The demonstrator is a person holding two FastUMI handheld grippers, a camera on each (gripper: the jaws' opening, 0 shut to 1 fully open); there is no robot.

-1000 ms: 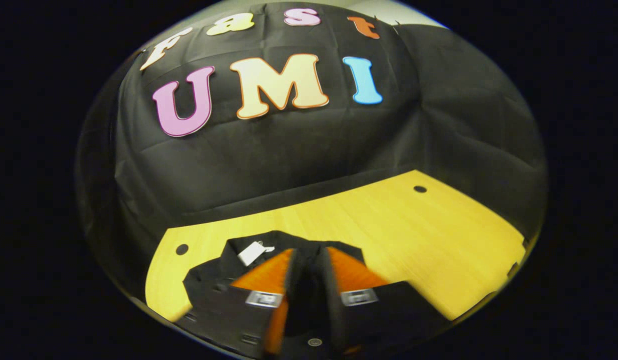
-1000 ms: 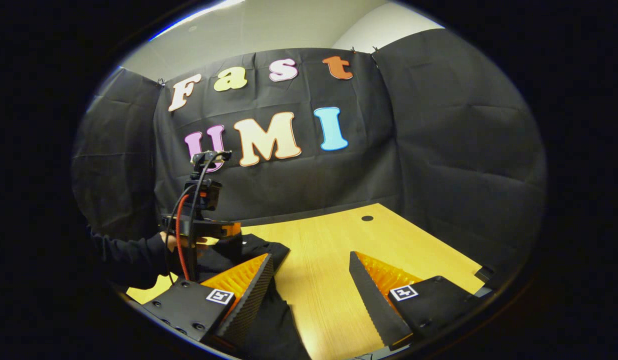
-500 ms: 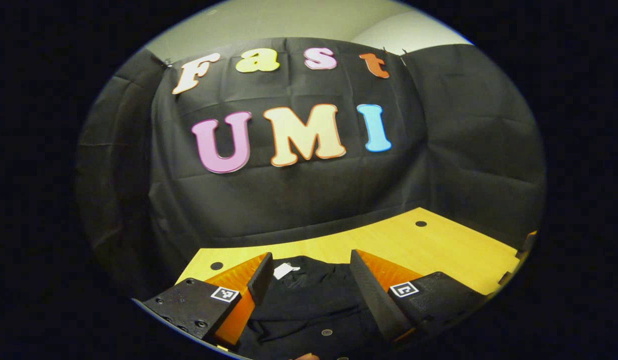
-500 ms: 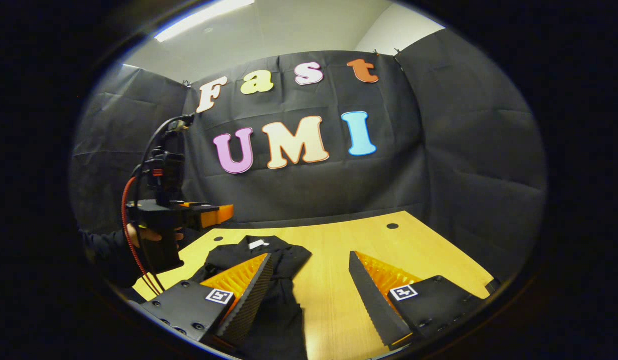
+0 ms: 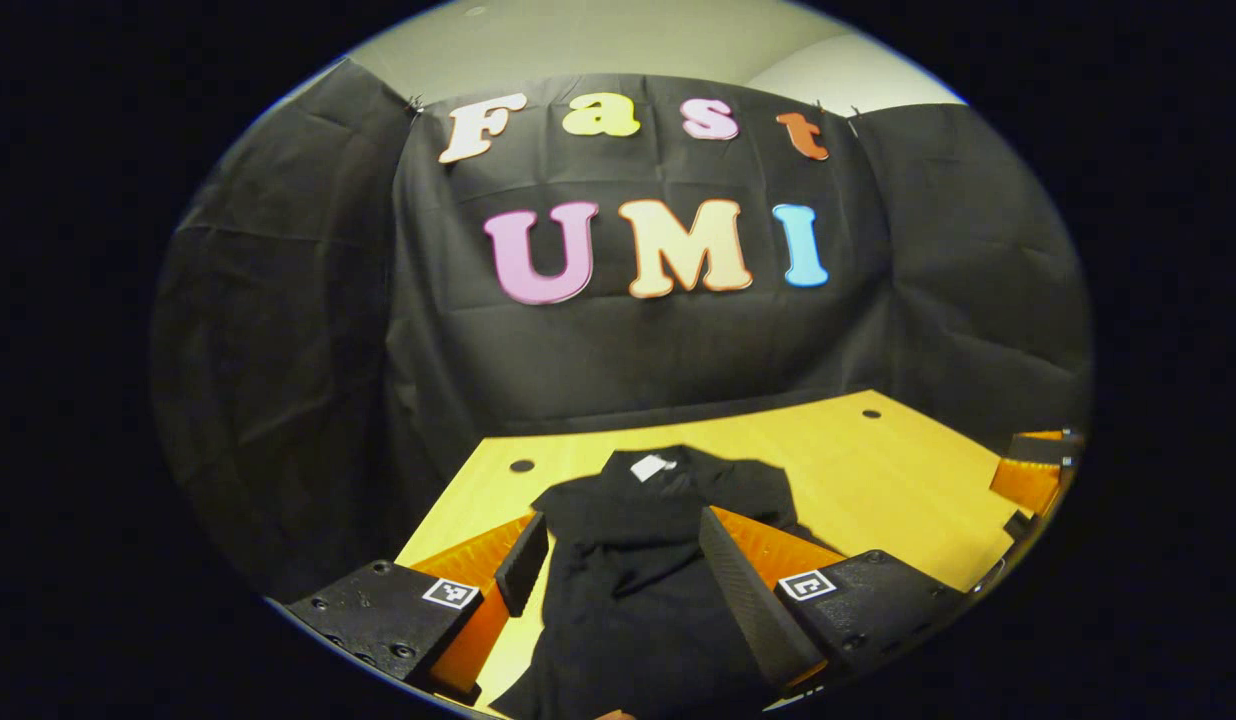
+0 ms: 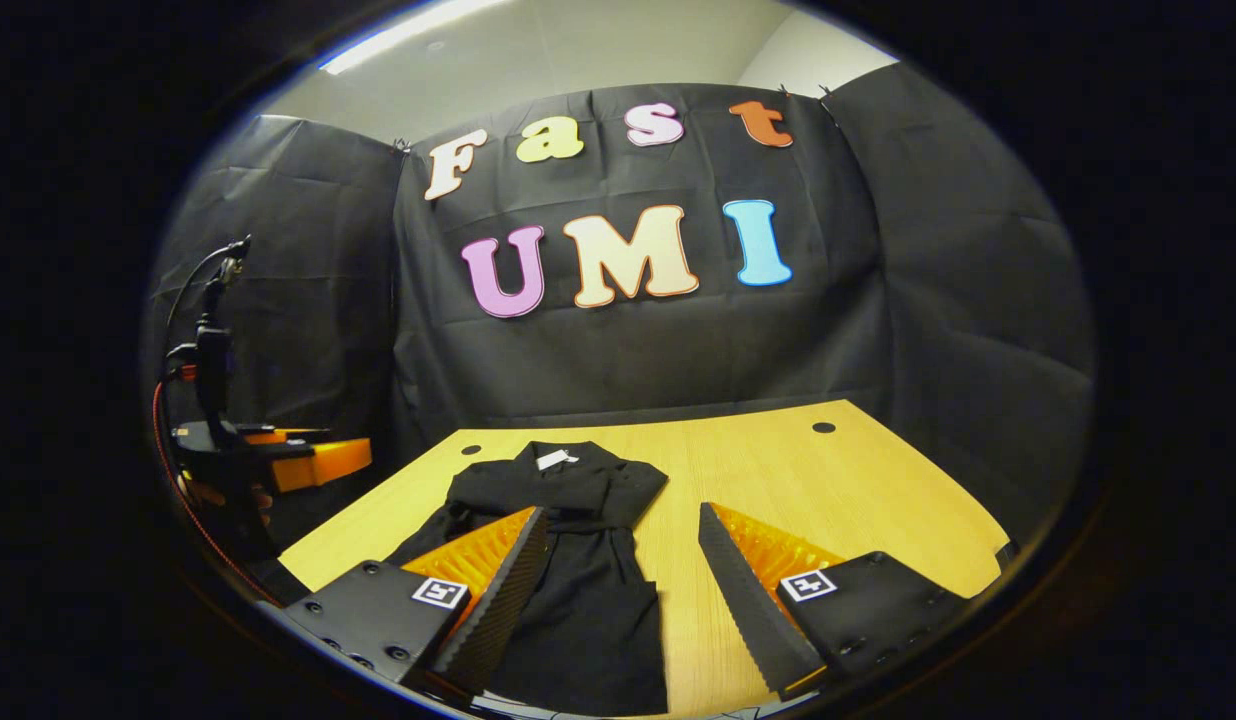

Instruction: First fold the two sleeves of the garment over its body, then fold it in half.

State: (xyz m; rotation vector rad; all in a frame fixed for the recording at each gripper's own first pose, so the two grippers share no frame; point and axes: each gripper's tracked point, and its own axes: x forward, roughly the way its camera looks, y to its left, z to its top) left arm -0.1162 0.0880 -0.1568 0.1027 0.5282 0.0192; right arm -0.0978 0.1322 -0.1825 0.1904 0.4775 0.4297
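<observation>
A: Right gripper view, item: black garment [image 6: 578, 560], limp, light, lying at table [image 6: 838, 490] centre, collar toward 12 o'clock.

B: Left gripper [image 5: 618, 560], right gripper [image 6: 618, 560]: both spread, empty. Likely pinch the hem at 6 o'clock.

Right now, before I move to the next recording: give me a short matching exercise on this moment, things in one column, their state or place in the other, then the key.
Things:
1. garment
2. white tag
3. left gripper
4. table

States or places:
A. open, holding nothing
B. bare wood to the garment's right
C. lying on the table, black
D. at the garment's collar, far end

Pairs: 1-C, 2-D, 3-A, 4-B
</observation>
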